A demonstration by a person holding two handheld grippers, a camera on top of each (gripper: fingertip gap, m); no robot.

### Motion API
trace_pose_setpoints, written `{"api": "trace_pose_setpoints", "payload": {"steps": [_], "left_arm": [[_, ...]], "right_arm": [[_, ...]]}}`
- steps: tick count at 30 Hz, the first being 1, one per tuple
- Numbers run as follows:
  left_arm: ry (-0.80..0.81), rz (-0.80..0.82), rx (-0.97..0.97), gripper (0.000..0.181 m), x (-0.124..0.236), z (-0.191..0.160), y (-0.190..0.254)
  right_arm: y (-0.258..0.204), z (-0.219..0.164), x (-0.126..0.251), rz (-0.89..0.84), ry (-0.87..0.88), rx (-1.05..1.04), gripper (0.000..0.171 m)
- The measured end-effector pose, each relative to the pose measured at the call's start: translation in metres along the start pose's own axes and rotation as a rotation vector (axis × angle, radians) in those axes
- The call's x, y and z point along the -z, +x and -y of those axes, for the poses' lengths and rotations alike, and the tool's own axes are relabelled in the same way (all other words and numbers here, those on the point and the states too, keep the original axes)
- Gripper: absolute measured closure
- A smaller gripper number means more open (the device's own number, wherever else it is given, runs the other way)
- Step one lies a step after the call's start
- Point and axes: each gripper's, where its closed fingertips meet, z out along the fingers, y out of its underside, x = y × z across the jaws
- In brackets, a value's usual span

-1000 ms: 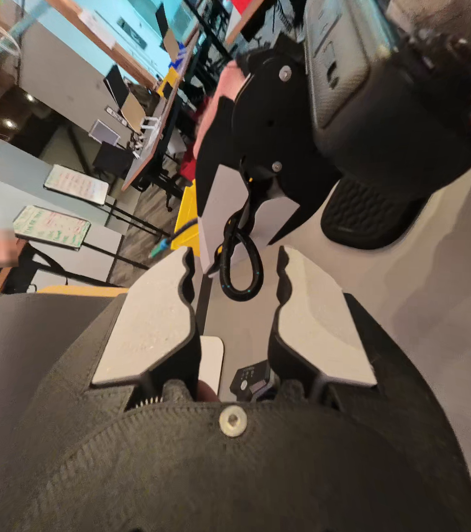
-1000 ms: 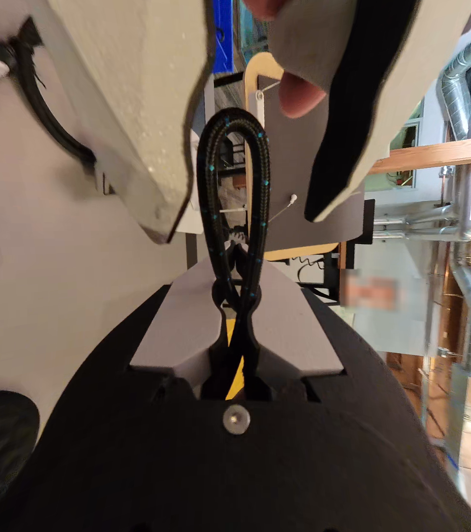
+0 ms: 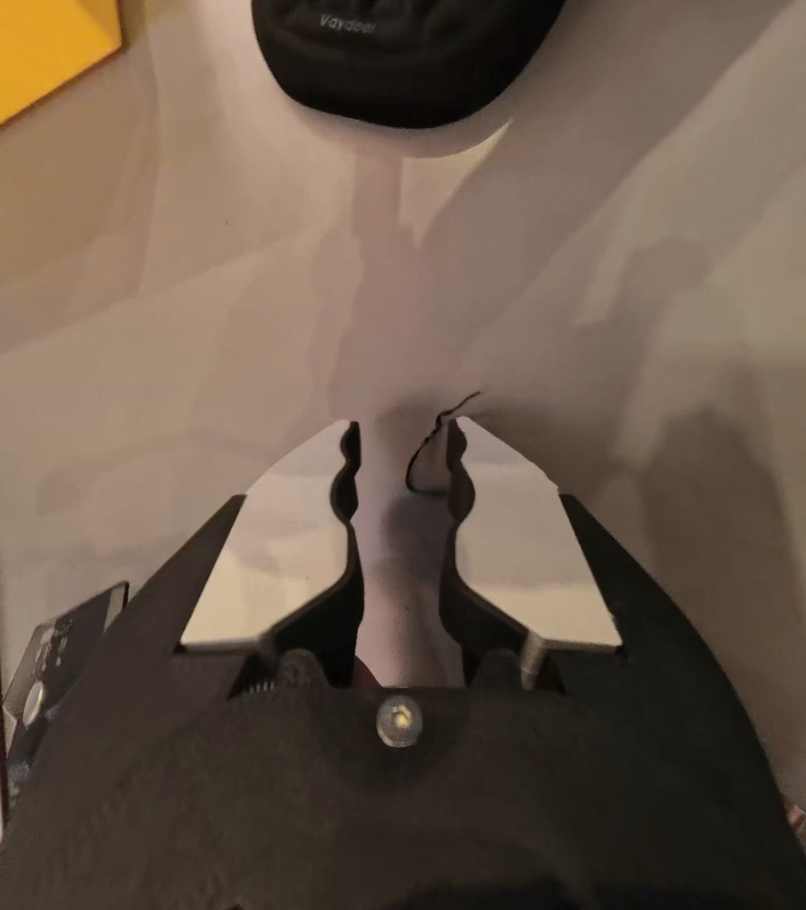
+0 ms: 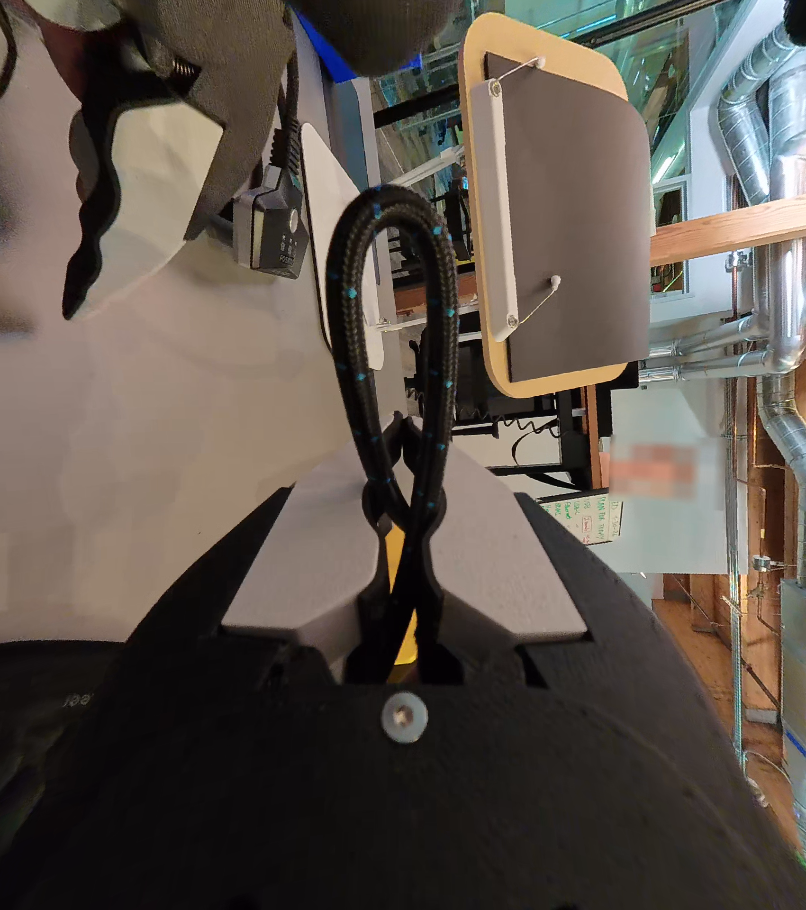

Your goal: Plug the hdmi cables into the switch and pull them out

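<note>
Your right tongs (image 4: pixel 403 443) are clamped on a loop of black braided hdmi cable (image 4: pixel 391 315) flecked with teal — the loop stands up past the fingertips. Your left tongs (image 3: pixel 403 428) hang over the pale tabletop (image 3: pixel 145 320), jaws apart with nothing between them. The switch (image 4: pixel 275 236), a small grey box, lies on the tabletop at the far edge with a dark plug in it — beside your left tongs in the right wrist view. A black padded rest (image 3: pixel 391 64) lies ahead of the left tongs.
</note>
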Motion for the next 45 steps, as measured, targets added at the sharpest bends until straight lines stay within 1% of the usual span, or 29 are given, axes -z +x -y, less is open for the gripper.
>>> {"api": "trace_pose_setpoints", "payload": {"steps": [4,7,8,10,13,17,20,22,24,25,28,30,31,33,35,38,40,43,45], "left_arm": [[0.007,-0.042,-0.021,0.156,-0.001,0.002,0.005],[0.004,-0.054,-0.02,0.17,-0.001,0.0,0.007],[-0.005,-0.052,-0.025,0.179,-0.002,-0.002,0.007],[0.0,-0.05,-0.014,0.181,-0.003,-0.002,0.006],[0.027,0.003,-0.006,0.181,0.001,0.0,-0.001],[0.128,0.104,0.068,0.181,0.028,0.008,-0.02],[0.217,0.197,0.1,0.181,0.06,0.017,-0.038],[0.231,0.209,0.102,0.181,0.075,0.021,-0.042],[0.203,0.213,0.094,0.181,0.079,0.021,-0.044],[0.178,0.193,0.084,0.181,0.077,0.021,-0.041],[0.066,0.136,0.048,0.164,0.055,0.014,-0.032],[0.039,0.095,0.034,0.156,0.038,0.013,-0.026],[0.033,0.089,0.027,0.155,0.03,0.013,-0.026],[0.003,0.061,0.027,0.155,0.016,0.011,-0.025],[0.001,0.045,0.035,0.16,0.007,0.011,-0.026],[-0.054,-0.004,0.039,0.165,-0.004,0.005,-0.023],[-0.083,-0.011,0.033,0.166,-0.009,0.0,-0.024],[-0.086,-0.027,0.036,0.178,-0.013,0.001,-0.022],[-0.079,-0.046,0.036,0.181,-0.014,0.002,-0.019]], "right_arm": [[-0.004,-0.002,0.002,0.01,0.009,-0.016,0.171],[-0.007,-0.002,0.002,0.022,0.014,-0.025,0.171],[-0.008,-0.001,0.002,0.024,0.015,-0.026,0.171],[-0.01,-0.001,0.001,0.033,0.014,-0.026,0.171],[-0.009,0.001,0.001,0.033,0.014,-0.029,0.171],[-0.01,0.0,0.002,0.055,0.014,-0.049,0.171],[-0.015,0.006,0.001,0.132,0.039,-0.091,0.171],[-0.02,0.01,0.0,0.173,0.044,-0.091,0.171],[-0.02,0.01,-0.003,0.18,0.045,-0.098,0.171],[-0.019,0.009,-0.003,0.175,0.045,-0.101,0.171],[-0.018,0.005,-0.001,0.168,0.042,-0.132,0.171],[-0.019,-0.001,0.002,0.163,0.031,-0.147,0.171],[-0.02,-0.003,0.004,0.164,0.028,-0.157,0.171],[-0.023,-0.006,0.006,0.165,0.021,-0.164,0.171],[-0.025,-0.007,0.007,0.168,0.022,-0.164,0.171],[-0.025,-0.009,0.008,0.165,0.027,-0.17,0.171],[-0.024,-0.009,0.007,0.163,0.03,-0.175,0.171],[-0.024,-0.009,0.007,0.161,0.034,-0.178,0.171],[-0.025,-0.009,0.007,0.162,0.034,-0.176,0.171]]}}
